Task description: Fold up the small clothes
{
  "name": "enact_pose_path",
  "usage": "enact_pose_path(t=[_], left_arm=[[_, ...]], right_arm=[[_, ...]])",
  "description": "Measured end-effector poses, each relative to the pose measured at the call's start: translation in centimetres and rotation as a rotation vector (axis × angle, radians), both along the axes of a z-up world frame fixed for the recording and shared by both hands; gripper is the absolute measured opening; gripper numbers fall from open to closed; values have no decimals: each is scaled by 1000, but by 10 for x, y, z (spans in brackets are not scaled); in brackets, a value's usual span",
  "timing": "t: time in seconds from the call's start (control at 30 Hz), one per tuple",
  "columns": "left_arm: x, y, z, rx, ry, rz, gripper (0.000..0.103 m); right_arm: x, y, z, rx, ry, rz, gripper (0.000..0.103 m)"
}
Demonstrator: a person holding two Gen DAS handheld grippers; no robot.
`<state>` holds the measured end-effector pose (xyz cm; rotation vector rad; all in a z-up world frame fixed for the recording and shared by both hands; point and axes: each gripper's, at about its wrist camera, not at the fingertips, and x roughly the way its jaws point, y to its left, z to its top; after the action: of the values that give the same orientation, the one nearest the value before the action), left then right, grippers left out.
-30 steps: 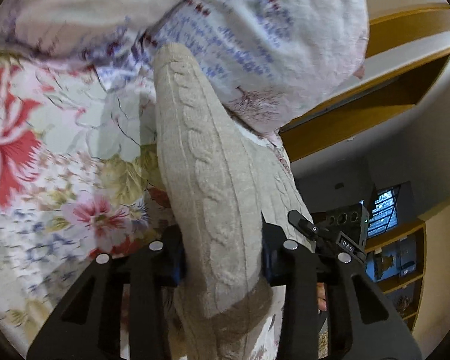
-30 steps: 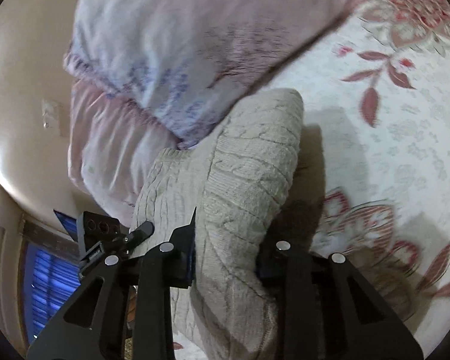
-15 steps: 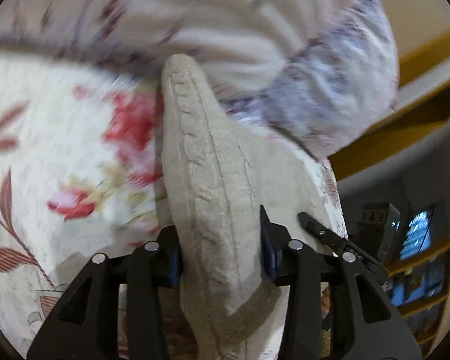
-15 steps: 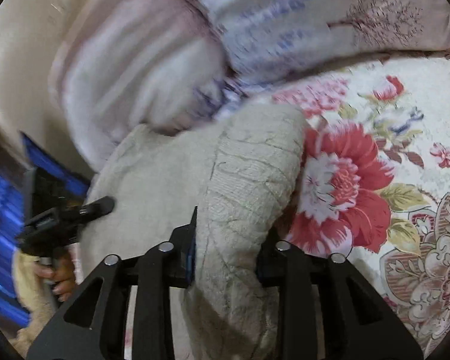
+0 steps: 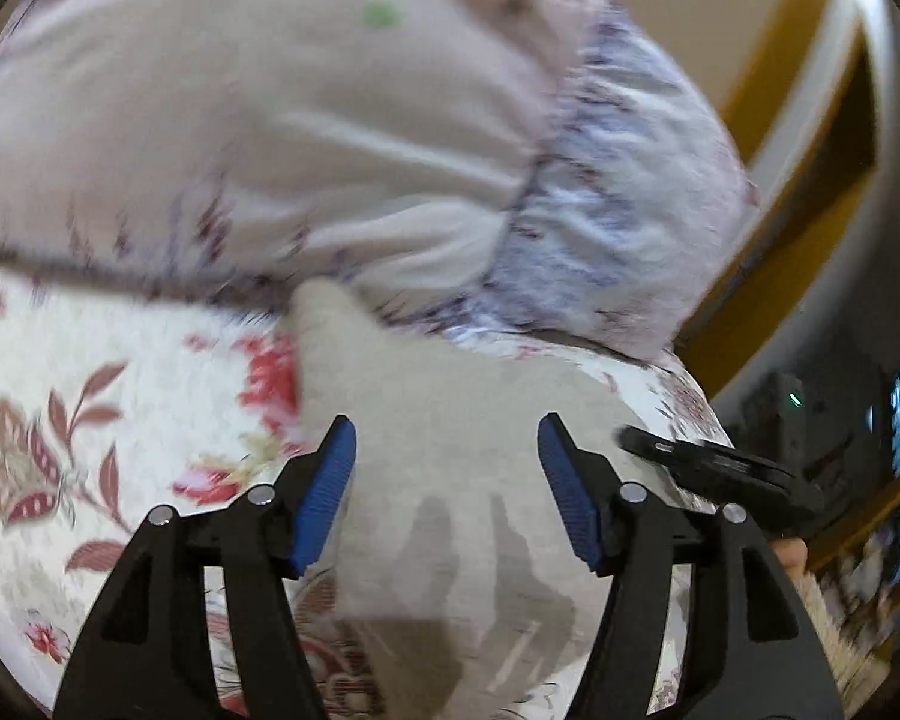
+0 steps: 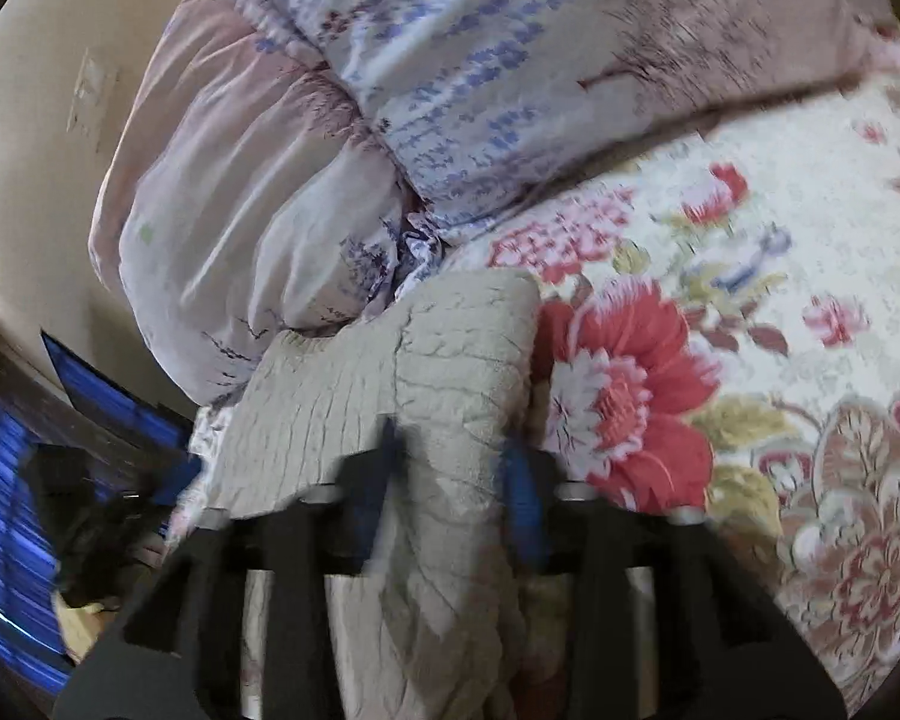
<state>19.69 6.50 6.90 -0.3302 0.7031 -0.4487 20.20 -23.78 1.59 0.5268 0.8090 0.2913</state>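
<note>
A beige cable-knit garment (image 5: 450, 420) lies on the floral bedspread (image 5: 90, 396). My left gripper (image 5: 447, 450) is open, its blue pads apart on either side of the cloth, which lies flat under them. In the right wrist view the same garment (image 6: 450, 396) rises in a fold between my right gripper (image 6: 450, 474). Its blurred jaws stand close against the fold and seem shut on it. The right gripper's black tip (image 5: 714, 468) shows at the garment's far edge in the left wrist view.
Two large pillows (image 5: 270, 120) in pale lilac print lie just beyond the garment, also in the right wrist view (image 6: 450, 90). The floral bedspread (image 6: 750, 360) stretches to the right. A wooden bed frame (image 5: 810, 240) and shelves stand off the bed's side.
My left gripper has opened and let go of the garment, which now lies flat. Both grippers have lowered toward the bed. The right gripper still pinches its fold.
</note>
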Motion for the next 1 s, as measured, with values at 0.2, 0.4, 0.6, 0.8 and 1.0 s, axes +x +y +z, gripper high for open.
enact_pose_path(t=[0.2, 0.4, 0.6, 0.8, 1.0], left_arm=[[-3, -29, -5, 50, 23, -78, 65], [-19, -32, -7, 152, -1, -58, 67], [-22, -38, -20, 279, 11, -36, 71], [-14, -43, -38, 373, 28, -7, 81], [-34, -20, -30, 260, 23, 14, 90]], right_arm=[[6, 7, -8, -115, 43, -39, 12], [-27, 18, 22, -206, -104, 2, 31], [-45, 51, 20, -327, -124, 156, 31], [-38, 65, 5, -479, -79, 127, 31], [-68, 54, 20, -461, -149, 56, 73]])
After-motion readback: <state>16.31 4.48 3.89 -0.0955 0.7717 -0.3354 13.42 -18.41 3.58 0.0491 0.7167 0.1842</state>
